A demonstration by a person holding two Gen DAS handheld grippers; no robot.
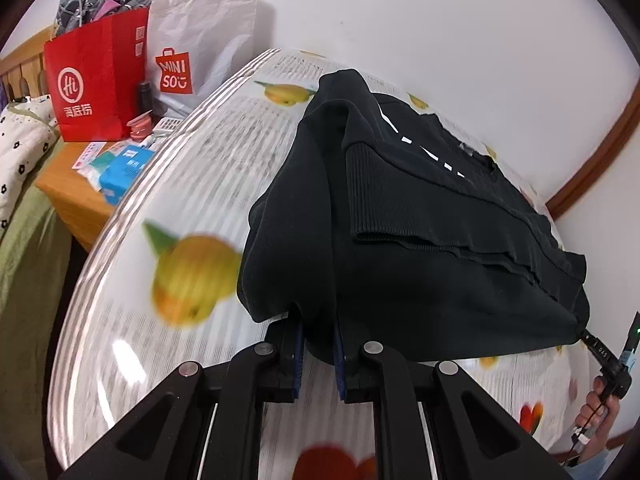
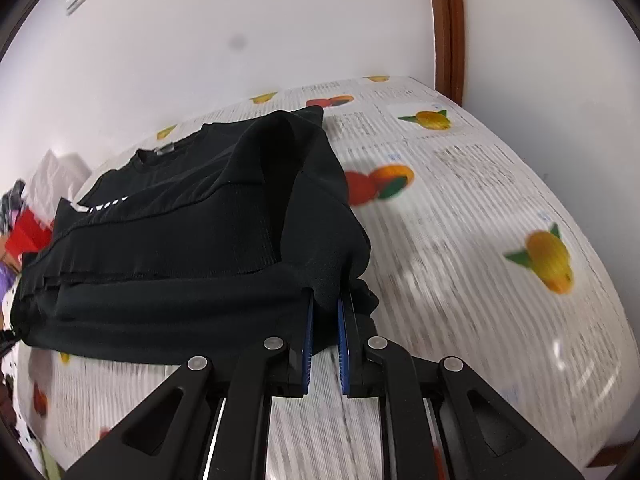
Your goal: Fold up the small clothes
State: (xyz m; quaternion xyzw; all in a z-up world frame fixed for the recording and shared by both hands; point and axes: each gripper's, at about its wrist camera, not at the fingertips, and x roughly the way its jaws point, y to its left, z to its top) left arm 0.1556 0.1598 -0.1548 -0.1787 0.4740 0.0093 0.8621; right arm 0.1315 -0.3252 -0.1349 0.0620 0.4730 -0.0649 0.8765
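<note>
A black sweatshirt with white lettering and ribbed hems lies partly folded on a table with a fruit-print cloth. My left gripper is shut on the garment's near left corner. My right gripper is shut on the near right corner of the sweatshirt. The near edge hangs stretched between them, a little above the cloth. The right gripper also shows at the right edge of the left wrist view, held by a hand.
Left of the table stands a wooden bedside cabinet with a red paper bag, a white Miniso bag and small boxes. A bed with a green cover is further left. A white wall and a wooden door frame lie behind.
</note>
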